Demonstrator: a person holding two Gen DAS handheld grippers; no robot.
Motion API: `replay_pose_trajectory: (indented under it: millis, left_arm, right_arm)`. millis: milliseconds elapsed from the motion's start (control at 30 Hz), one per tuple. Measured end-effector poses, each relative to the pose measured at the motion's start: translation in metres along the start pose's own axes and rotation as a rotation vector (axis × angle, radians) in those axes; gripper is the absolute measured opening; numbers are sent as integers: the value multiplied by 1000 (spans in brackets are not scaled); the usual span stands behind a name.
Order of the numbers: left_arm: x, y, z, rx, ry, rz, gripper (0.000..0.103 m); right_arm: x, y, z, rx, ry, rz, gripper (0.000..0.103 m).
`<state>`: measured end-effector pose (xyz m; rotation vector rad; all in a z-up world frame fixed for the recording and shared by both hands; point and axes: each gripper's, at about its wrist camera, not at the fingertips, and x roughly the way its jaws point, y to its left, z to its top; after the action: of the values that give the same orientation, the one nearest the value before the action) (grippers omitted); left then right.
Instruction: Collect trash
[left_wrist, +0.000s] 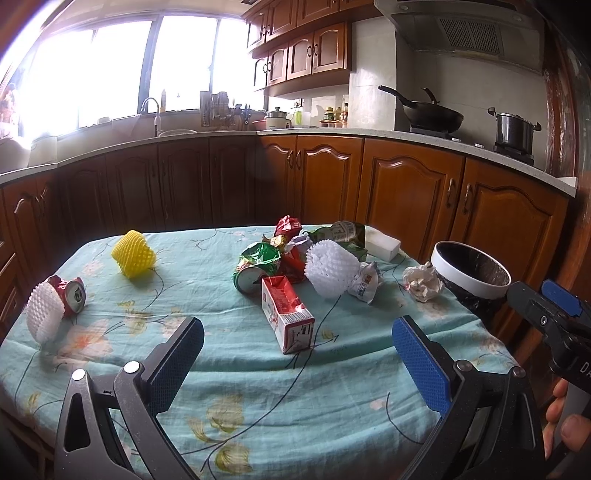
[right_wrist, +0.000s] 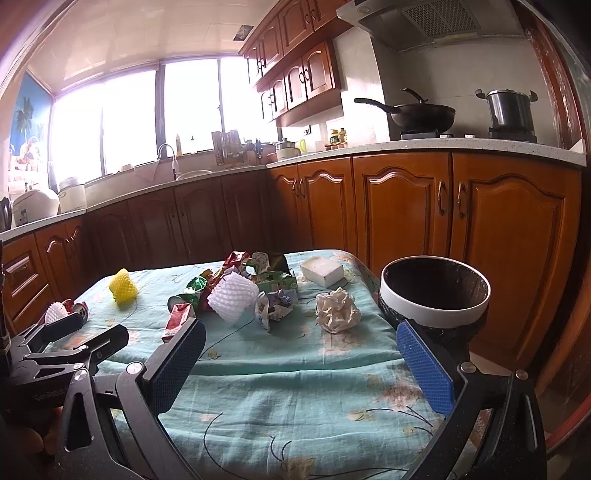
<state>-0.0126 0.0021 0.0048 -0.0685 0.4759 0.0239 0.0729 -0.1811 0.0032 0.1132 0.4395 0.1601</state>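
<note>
Trash lies on a table with a teal flowered cloth (left_wrist: 229, 373): a red and white carton (left_wrist: 286, 314), a white foam net (left_wrist: 330, 269), a green crushed can (left_wrist: 255, 267), a crumpled paper ball (left_wrist: 421, 282), a yellow foam net (left_wrist: 133, 258), and a red can (left_wrist: 72, 295) beside another white net (left_wrist: 44, 312). A white-rimmed bin with a black liner (left_wrist: 471, 271) stands off the table's right edge. My left gripper (left_wrist: 297, 365) is open and empty, in front of the carton. My right gripper (right_wrist: 301, 363) is open and empty, in front of the paper ball (right_wrist: 337, 310) and next to the bin (right_wrist: 436, 295).
A white foam block (left_wrist: 382, 245) lies at the table's far right corner. Wooden cabinets (left_wrist: 406, 192) and a counter with a wok (left_wrist: 432, 114) and a pot (left_wrist: 513, 131) run behind the table. Each gripper shows at the edge of the other's view.
</note>
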Motion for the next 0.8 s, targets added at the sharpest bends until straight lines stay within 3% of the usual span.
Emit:
replay_pose_trajectory:
  millis: [800]
  left_arm:
    - [16, 4, 5, -17, 42, 4, 102]
  right_arm:
    - [12, 1, 1, 10, 28, 29, 103]
